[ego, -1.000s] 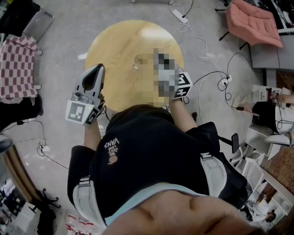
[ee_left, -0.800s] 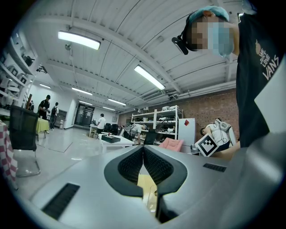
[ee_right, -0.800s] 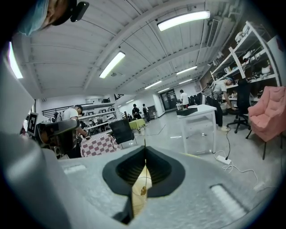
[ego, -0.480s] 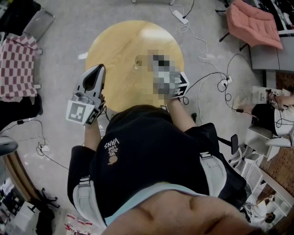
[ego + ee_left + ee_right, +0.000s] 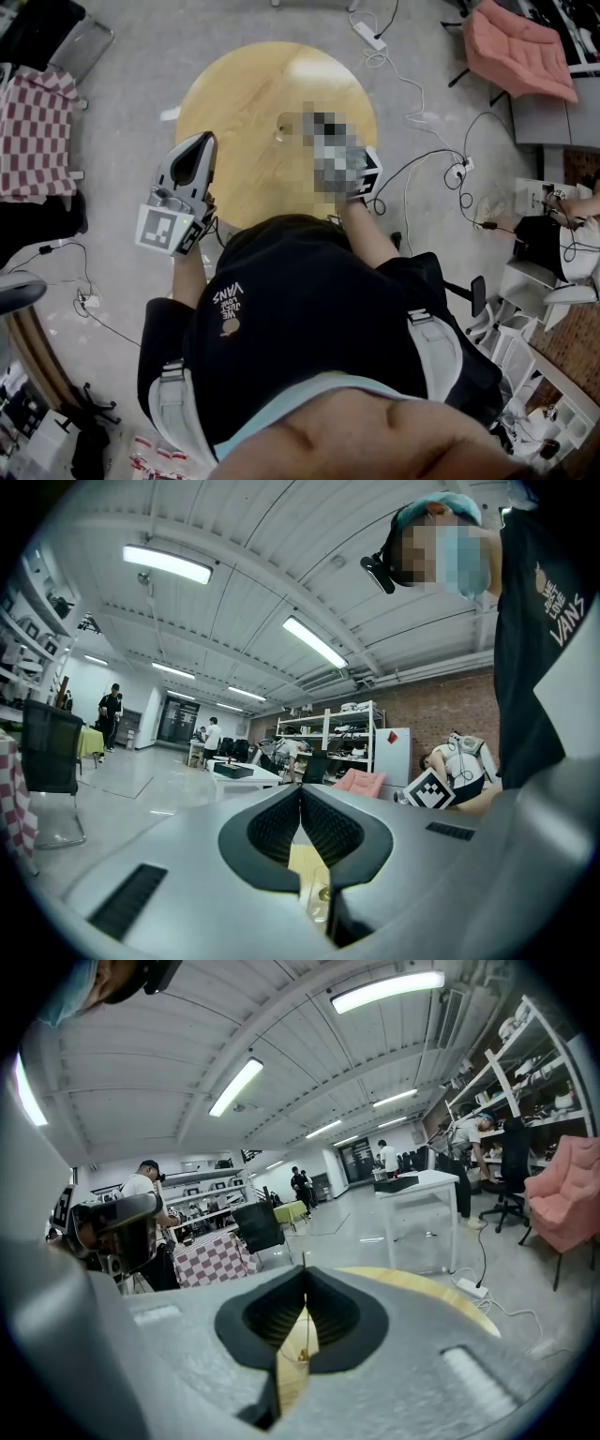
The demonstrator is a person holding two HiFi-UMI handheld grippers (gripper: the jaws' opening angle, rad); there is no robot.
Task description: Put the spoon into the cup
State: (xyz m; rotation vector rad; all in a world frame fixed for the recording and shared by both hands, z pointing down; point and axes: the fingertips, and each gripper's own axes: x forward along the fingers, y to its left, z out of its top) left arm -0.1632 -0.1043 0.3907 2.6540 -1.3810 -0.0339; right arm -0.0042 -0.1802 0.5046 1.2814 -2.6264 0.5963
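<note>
Nearest, lower half of the head view: the person's torso in a black shirt (image 5: 281, 309), forearms reaching up-frame. Left claw (image 5: 199, 142), left of centre, over the near rim of the bench (image 5: 244, 84); in its own view the left claw (image 5: 301, 794) has its pads met at the tips, with nothing between them. Right claw (image 5: 305, 1299): pads likewise pressed together at the tips and apparently empty. In the head view it is mostly masked, right of centre. Round wooden bench, upper centre. Cup (image 5: 284, 127), clear glass, standing mid-bench between and beyond both claws, touching neither; visible through each claw's lower gap (image 5: 319, 892) (image 5: 286, 1353). Spoon (image 5: 303, 1355): a gilt glint with a thin stem rising from the cup, probably standing inside it, too small to confirm. Step judged: placement done or nearly so. Next move, if any: keep both claws off the cup. Farthest: floor cables (image 5: 412, 112), pink chair (image 5: 520, 42).
</note>
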